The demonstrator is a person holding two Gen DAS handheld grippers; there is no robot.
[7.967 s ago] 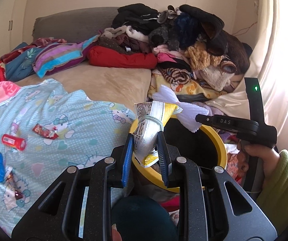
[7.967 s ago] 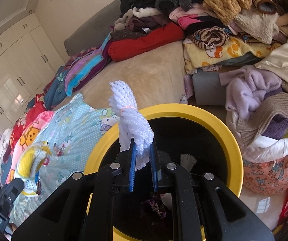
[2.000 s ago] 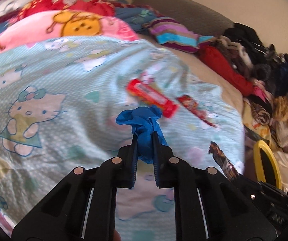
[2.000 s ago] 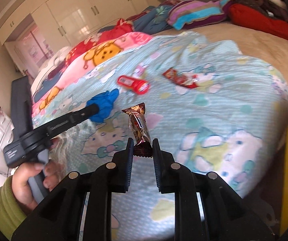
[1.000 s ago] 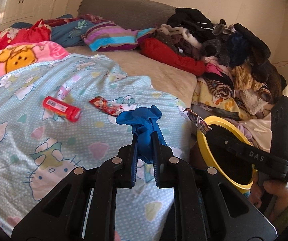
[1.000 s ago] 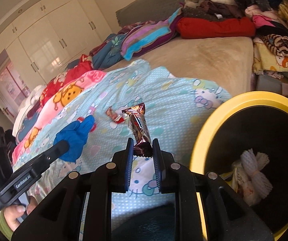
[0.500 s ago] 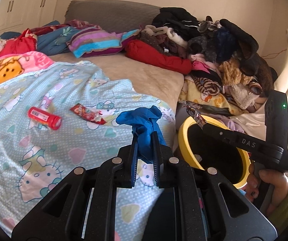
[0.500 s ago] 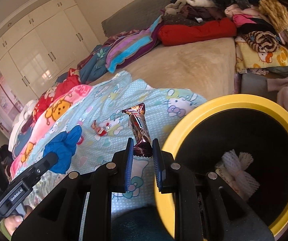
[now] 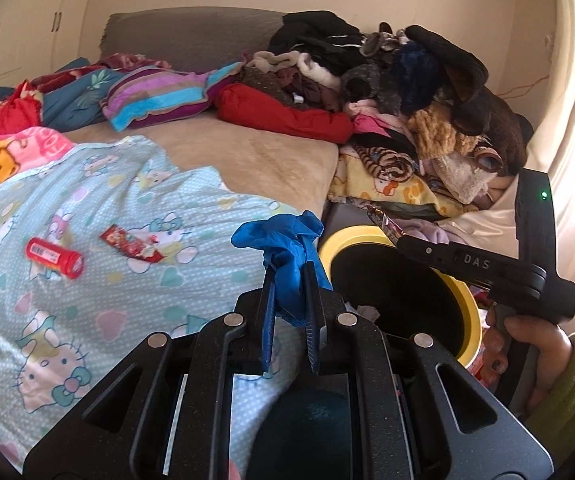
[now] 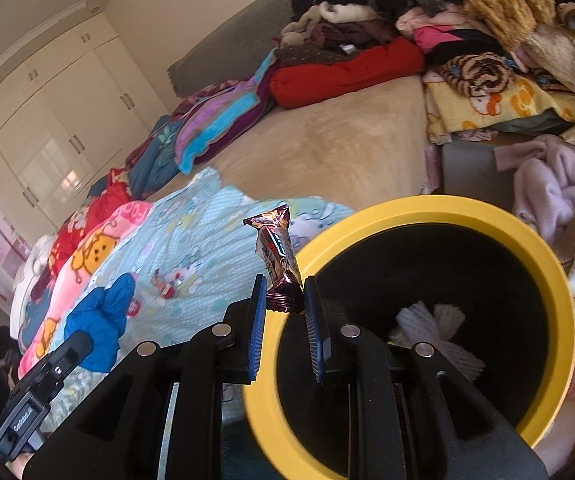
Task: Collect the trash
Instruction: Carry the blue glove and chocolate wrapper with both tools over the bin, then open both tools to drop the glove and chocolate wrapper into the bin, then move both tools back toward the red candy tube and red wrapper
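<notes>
Carrying two pieces of trash toward the yellow-rimmed bin [image 10: 543, 264], taken here as the landmark. Right gripper [image 10: 285, 312] pinching the lower end of a brown candy wrapper [image 10: 277, 252], jaws pressed onto its crimped tail, long axis standing nearly upright and leaning slightly away from the bin's mouth. Hanging right at the near-left part of the rim, the wrapper's base seeming to sit over the yellow edge, not clearly over the dark opening. Left gripper [image 9: 289, 300] clamping a crumpled blue glove [image 9: 283, 240], jaws closed on the bunched lower part, the loose upper part flopping above the fingertips. Holding that glove to the left of the bin, just beside its rim, over the pale blue cartoon blanket [image 9: 87, 300].

Judging the right gripper the nearer of the two, needing only a small shift rightward to bring the wrapper fully over the opening before letting go; the left one likely following from the bed side. Already lying inside the bin: a white foam net [image 10: 439, 332]. Waiting on the blanket, well left of the bin: a red tube [image 9: 55, 258] and a red wrapper [image 9: 131, 244], not yet collected.
</notes>
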